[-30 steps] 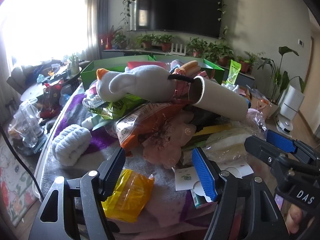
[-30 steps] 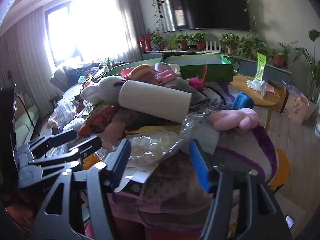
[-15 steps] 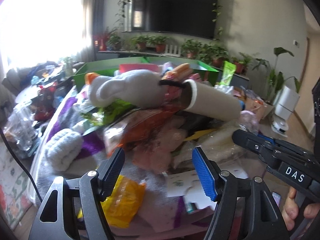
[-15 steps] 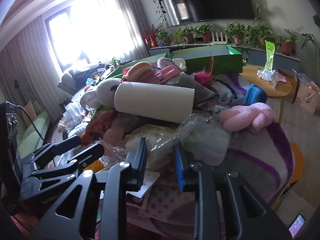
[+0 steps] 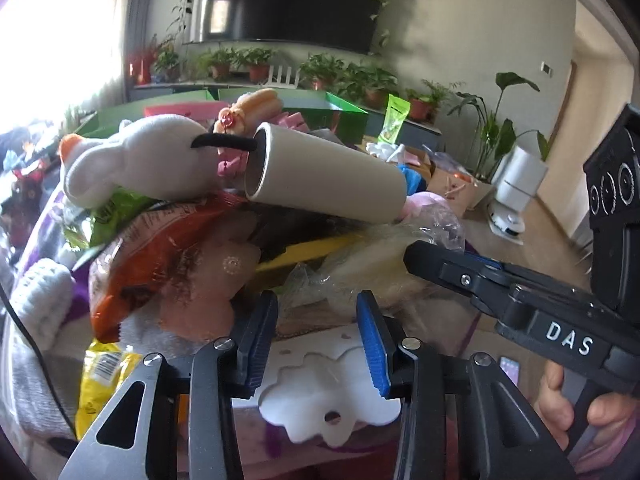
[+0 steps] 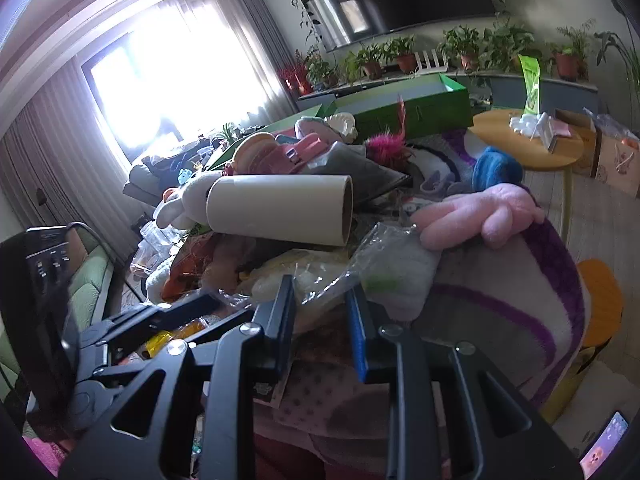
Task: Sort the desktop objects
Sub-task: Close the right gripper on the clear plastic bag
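Near the heap's front edge, the left gripper (image 5: 318, 336) hangs with fingers parted above a white card (image 5: 328, 396); the right gripper (image 6: 322, 320), fingers parted, straddles a crinkled clear bag (image 6: 320, 276); a cardboard tube (image 6: 280, 210) crowns the pile.

cardboard tube (image 5: 324, 178) atop the pile, plush rabbit (image 5: 136, 164) to its left, snack bag (image 5: 160, 248) beneath both, open box (image 6: 404, 108) behind, card (image 5: 324, 392) lying in front
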### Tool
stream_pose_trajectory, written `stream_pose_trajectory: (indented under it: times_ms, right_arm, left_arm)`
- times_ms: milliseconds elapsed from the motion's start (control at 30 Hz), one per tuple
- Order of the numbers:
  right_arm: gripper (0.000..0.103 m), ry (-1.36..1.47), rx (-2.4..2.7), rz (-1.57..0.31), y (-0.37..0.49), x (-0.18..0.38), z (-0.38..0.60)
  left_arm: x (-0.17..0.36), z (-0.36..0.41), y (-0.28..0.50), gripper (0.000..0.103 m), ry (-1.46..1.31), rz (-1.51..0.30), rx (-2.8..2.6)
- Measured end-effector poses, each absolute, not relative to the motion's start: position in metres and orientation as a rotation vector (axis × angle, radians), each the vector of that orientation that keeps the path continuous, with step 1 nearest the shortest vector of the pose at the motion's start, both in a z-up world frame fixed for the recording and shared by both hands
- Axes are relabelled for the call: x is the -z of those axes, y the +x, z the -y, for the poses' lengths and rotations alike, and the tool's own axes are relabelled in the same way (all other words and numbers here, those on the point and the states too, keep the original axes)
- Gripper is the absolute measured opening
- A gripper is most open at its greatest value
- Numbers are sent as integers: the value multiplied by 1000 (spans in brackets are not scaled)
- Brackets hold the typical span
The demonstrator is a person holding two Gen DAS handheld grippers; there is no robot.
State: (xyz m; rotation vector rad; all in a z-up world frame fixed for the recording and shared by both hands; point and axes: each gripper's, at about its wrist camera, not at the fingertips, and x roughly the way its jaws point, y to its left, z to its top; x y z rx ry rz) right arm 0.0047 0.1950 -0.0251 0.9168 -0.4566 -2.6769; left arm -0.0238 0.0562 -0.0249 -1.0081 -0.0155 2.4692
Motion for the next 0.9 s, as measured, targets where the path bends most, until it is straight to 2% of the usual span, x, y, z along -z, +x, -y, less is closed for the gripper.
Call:
stream_pose_trajectory:
  times_ms: [267, 533, 900]
  right_arm:
    - [25, 888, 2675, 449, 7, 19, -200]
    - [25, 745, 2699, 409, 21, -13, -209]
    - [25, 617, 2713, 381, 12, -44, -215]
  left_arm:
    - [8, -62, -20, 38, -957, 4, -2475]
    - [-25, -75, -9, 38, -813, -83, -2539]
    - [-55, -76, -22, 38, -727, -92, -2585]
